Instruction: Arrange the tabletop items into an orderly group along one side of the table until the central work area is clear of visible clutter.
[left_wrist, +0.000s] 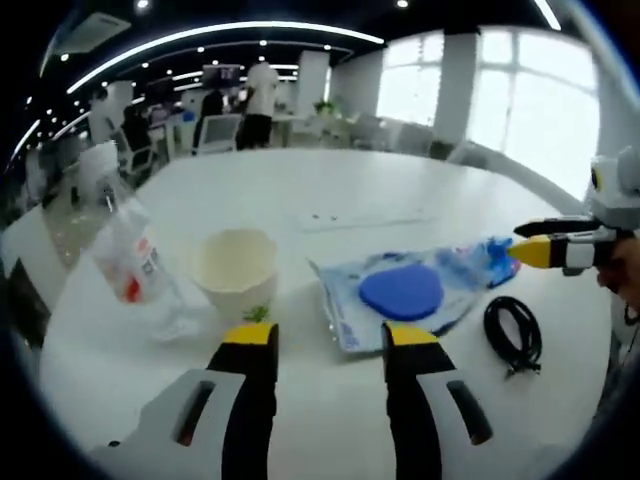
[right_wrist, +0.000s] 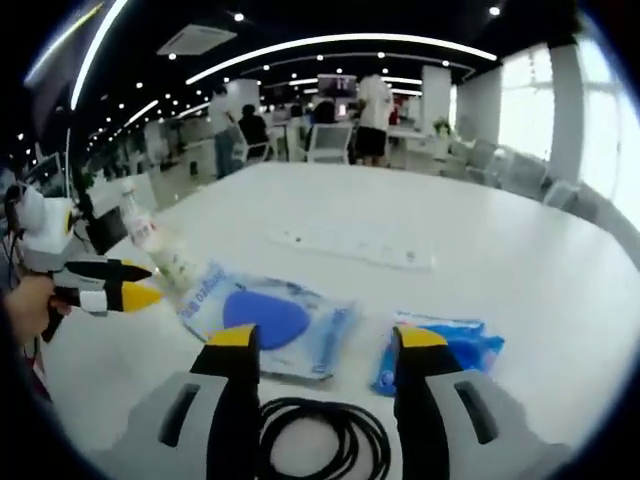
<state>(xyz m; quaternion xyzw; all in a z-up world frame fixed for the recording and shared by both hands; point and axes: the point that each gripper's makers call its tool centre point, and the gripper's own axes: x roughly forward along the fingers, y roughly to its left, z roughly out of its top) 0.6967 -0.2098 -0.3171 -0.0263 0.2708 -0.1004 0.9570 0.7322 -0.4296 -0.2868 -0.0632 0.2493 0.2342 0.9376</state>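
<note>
Black cable (right_wrist: 318, 440) partly hidden behind right tool (right_wrist: 325, 345).

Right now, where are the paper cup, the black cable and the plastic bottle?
paper cup (left_wrist: 236, 268), left gripper view, on its front wall.
black cable (left_wrist: 512, 334), left gripper view, on the coil's strands.
plastic bottle (left_wrist: 131, 262), left gripper view, on its labelled body.

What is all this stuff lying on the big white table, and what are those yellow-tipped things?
Table: one, white, large.
Plastic bottle: one, clear with a red label, left of the cup.
Cup: one, cream, upright.
Plastic bag: one, clear with blue print, holding a blue round pad.
Blue packet: one, right of the bag.
Cable: one, black, coiled.
Chairs and people: several, in the background.
Left gripper: black, yellow tips, open.
Right gripper: same, open above the cable.
</note>
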